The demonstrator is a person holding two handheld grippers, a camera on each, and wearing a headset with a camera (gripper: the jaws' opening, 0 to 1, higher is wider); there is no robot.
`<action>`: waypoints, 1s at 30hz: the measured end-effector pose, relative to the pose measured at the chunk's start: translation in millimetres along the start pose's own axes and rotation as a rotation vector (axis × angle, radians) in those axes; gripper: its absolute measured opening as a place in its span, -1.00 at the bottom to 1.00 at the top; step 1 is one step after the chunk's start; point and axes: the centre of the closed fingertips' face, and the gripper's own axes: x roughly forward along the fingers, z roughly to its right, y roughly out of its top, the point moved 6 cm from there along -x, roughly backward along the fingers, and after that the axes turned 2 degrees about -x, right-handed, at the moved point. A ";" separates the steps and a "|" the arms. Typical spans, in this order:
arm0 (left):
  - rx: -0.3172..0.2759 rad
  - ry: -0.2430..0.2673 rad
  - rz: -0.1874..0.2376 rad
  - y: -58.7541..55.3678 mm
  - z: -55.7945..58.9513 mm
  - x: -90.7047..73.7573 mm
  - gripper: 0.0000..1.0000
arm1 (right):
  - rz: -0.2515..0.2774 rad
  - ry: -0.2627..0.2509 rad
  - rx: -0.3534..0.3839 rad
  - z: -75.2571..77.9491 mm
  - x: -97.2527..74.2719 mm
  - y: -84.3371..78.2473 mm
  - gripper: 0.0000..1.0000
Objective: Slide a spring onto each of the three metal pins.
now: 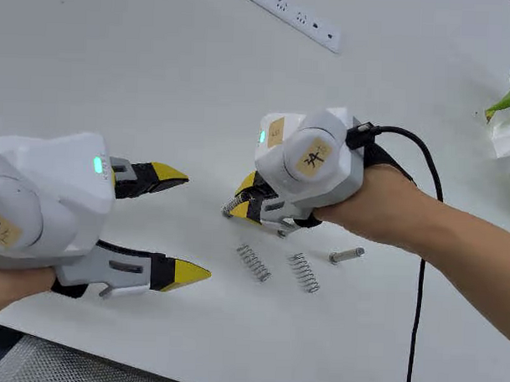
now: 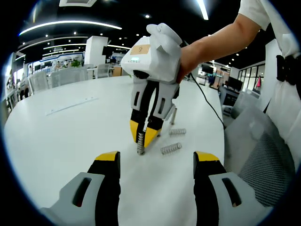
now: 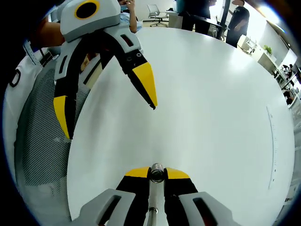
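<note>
Right tool (image 1: 238, 205) clamping pin (image 3: 151, 209), left tool (image 1: 198, 227) gaping, two springs (image 1: 253, 263), loose pin (image 1: 347, 255), power strip (image 1: 290, 14) beyond

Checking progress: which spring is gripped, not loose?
The spring pinched in the right tongs; the left loose spring and right loose spring lie free on the table.

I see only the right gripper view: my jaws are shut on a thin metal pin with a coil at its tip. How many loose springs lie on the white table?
Observer: Two. One small steel coil spring and a second coil spring lie side by side, apart, on the white table near the right gripper.
Operator: Is any bare pin there?
Observer: Yes, one short bare metal pin lies just beyond the second coil spring.
Operator: Where does my pin point?
Observer: In the left gripper view the held metal pin points down at the table; contact I cannot tell.
</note>
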 end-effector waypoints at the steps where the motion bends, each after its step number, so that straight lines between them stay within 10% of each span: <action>1: 0.000 0.000 -0.001 0.0 0.0 0.1 0.22 | -0.002 -0.001 -0.002 0.0 0.5 -0.1 -0.85; 30: -0.002 0.004 -0.005 -2.8 0.6 1.3 0.21 | 0.011 -0.012 0.037 1.1 5.7 -2.9 -0.78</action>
